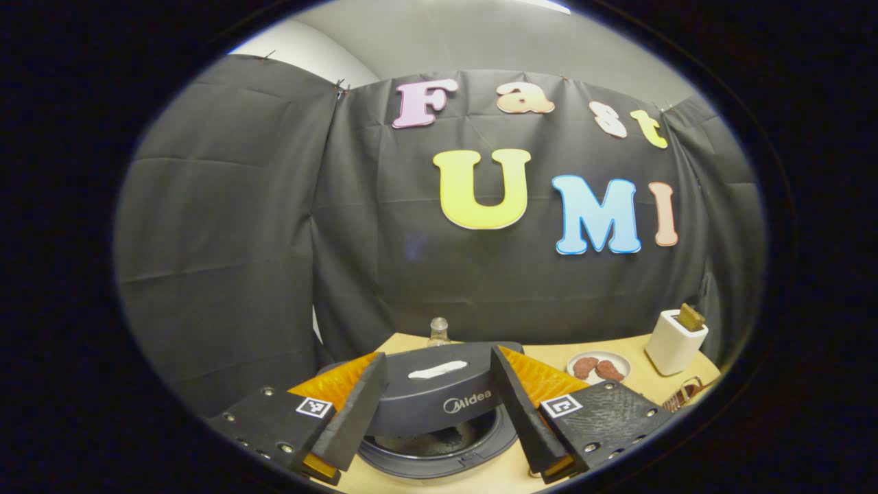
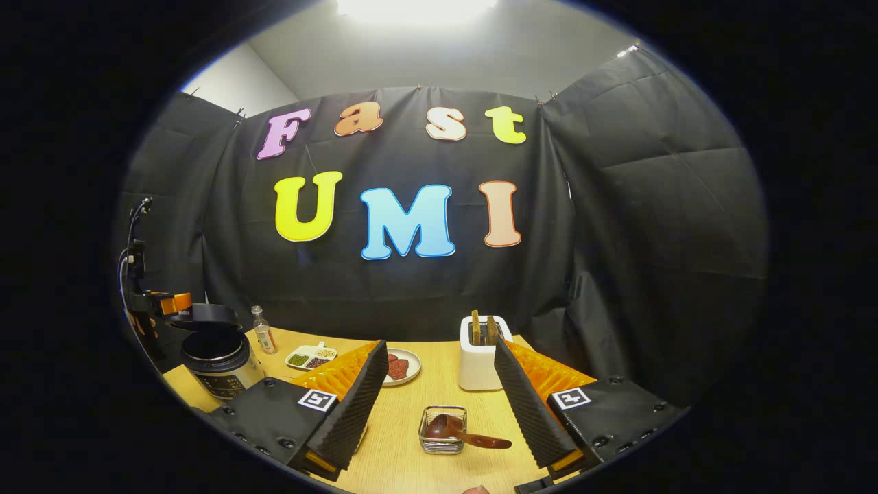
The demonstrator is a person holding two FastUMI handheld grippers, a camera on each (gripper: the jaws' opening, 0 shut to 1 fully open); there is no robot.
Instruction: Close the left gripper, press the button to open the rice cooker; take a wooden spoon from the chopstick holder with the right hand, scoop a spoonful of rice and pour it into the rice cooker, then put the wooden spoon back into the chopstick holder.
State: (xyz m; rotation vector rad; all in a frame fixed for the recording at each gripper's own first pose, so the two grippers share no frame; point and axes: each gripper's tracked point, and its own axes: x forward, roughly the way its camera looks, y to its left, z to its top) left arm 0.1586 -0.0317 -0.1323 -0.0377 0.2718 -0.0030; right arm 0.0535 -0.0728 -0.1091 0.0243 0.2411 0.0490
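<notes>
left gripper view: the left gripper (image 1: 439, 412) hangs right over the rice cooker (image 1: 439, 418), fingers spread wide with nothing between them. the cooker's lid (image 1: 439, 391) is popped up and the pot underneath shows. beyond the cooker sit a small bottle (image 1: 438, 331), a plate of meat (image 1: 599, 366) and a white toaster (image 1: 674, 341).

right gripper view: the right gripper (image 2: 439, 412) is also wide open, gripping nothing. the wooden spoon (image 2: 461, 431) lies across the wire chopstick holder (image 2: 443, 431), on the table (image 2: 405, 446) well to the right of the cooker (image 2: 216, 360).

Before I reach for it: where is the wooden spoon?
In the right gripper view, the spoon lies across the wire holder, low centre on the table, in front of the toaster.
</notes>
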